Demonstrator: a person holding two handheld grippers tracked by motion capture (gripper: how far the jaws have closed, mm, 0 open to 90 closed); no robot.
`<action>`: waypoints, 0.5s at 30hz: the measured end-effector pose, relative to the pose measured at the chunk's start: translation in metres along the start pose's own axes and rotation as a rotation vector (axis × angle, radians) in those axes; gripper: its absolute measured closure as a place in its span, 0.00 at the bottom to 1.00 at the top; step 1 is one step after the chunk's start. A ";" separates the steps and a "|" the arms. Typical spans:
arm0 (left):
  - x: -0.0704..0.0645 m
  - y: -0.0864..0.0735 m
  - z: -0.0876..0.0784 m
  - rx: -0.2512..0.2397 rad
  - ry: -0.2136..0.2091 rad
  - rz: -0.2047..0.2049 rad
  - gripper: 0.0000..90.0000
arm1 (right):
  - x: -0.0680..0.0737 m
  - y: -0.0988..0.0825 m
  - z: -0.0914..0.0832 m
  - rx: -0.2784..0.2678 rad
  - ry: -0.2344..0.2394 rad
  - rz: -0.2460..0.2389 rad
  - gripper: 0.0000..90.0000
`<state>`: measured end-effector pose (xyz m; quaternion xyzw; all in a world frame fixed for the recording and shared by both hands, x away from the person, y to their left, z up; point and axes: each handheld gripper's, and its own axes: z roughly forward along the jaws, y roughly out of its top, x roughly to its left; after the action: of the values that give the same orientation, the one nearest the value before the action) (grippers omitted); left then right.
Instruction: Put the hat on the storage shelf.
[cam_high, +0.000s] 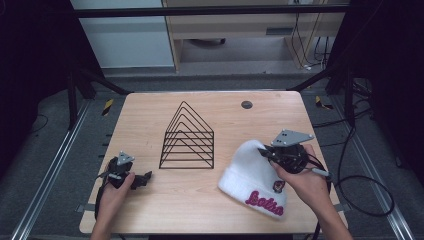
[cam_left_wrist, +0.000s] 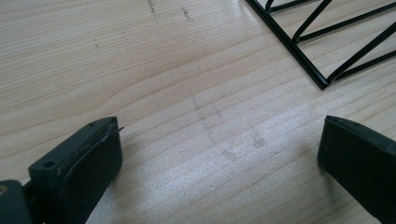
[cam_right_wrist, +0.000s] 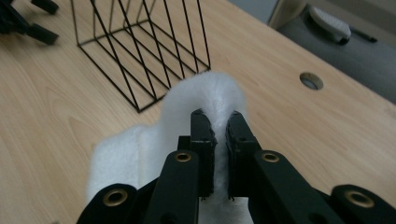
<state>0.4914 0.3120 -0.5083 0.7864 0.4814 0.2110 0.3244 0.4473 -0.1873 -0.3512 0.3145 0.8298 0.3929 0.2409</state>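
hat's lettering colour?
Pink-magenta script on the white hat, across its cuff; clearest in the high view.

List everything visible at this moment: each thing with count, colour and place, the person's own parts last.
table: one, light wood, centre of the high view.
wire rack: one, black, middle of the table.
knit hat: one, white with pink lettering, right front of the table, crown pinched.
hole: one, dark, far right of the tabletop.
left gripper: one, black, open, low over bare wood at left front.
right gripper: one, black, shut on the knit hat.
hands: two, one behind each gripper.
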 end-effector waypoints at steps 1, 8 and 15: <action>0.000 0.000 0.000 0.000 0.000 0.001 0.00 | 0.002 0.003 -0.003 -0.019 0.005 -0.003 0.93; 0.000 0.000 0.000 0.000 0.000 0.001 0.00 | 0.016 0.023 -0.019 -0.122 0.018 -0.048 0.94; 0.000 0.000 0.000 0.000 0.000 0.000 0.00 | 0.015 0.040 -0.026 -0.179 0.013 -0.080 0.94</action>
<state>0.4914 0.3120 -0.5083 0.7865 0.4813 0.2109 0.3244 0.4337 -0.1699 -0.3060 0.2557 0.8048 0.4576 0.2784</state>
